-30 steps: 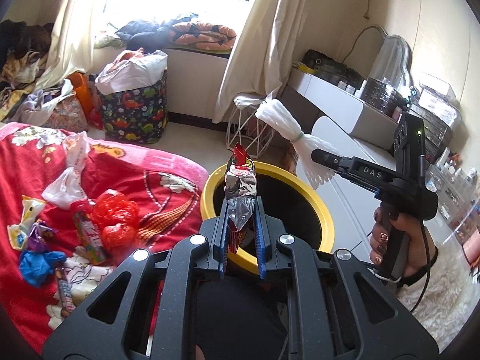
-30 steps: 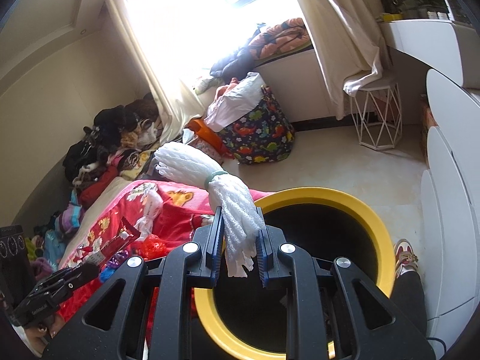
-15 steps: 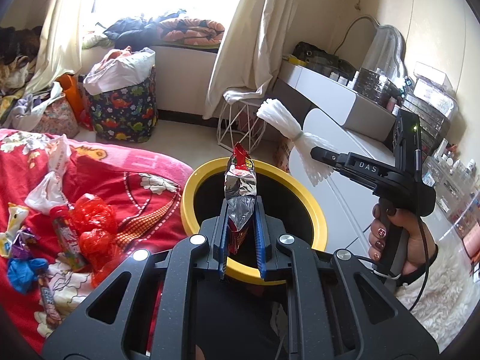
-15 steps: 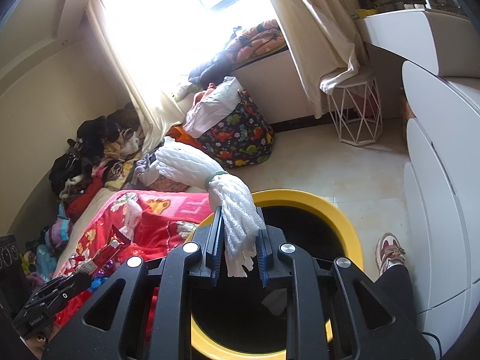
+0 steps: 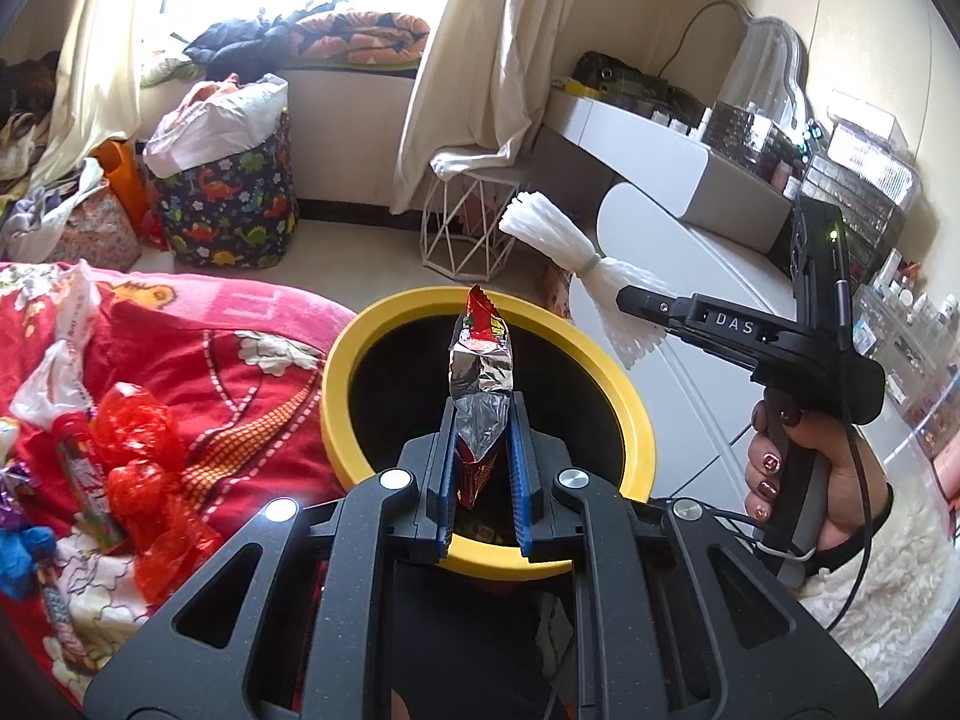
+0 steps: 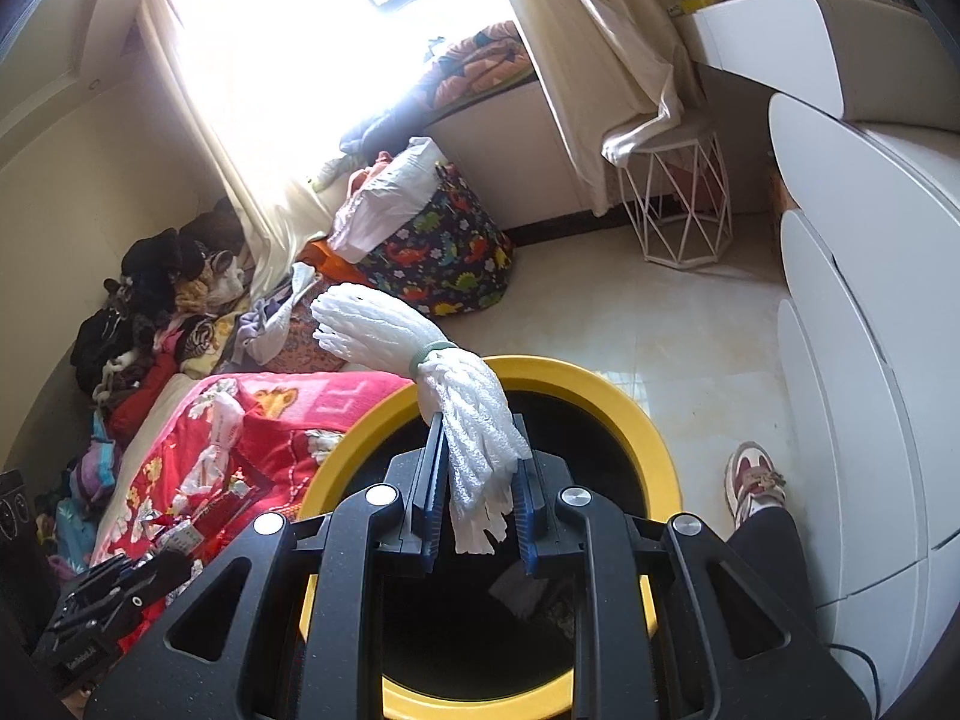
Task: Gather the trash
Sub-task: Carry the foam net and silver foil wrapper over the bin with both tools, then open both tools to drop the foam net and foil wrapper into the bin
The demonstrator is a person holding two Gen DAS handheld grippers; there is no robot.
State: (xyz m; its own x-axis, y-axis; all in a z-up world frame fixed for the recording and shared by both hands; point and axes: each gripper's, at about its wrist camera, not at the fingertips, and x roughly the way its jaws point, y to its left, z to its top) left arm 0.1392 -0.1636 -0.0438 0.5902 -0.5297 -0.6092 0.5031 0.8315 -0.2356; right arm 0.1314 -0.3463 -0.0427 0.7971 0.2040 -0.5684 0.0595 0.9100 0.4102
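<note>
A round bin with a yellow rim and dark inside stands on the floor beside the bed. My left gripper is shut on a crumpled red and silver snack wrapper, held upright over the bin's opening. My right gripper is shut on a white foam net sleeve tied with a green band, also above the bin rim. In the left wrist view the right gripper comes in from the right with the foam sleeve. Some scraps lie at the bin's bottom.
A red blanket on the bed carries red plastic, a blue scrap and other wrappers. A white cabinet stands right of the bin. A dinosaur-print bag and a wire stool stand farther off. A shoe rests by the bin.
Both grippers have moved forward and lower over the bin, which now fills more of each view. The wrapper and the foam sleeve stay clamped as before.
</note>
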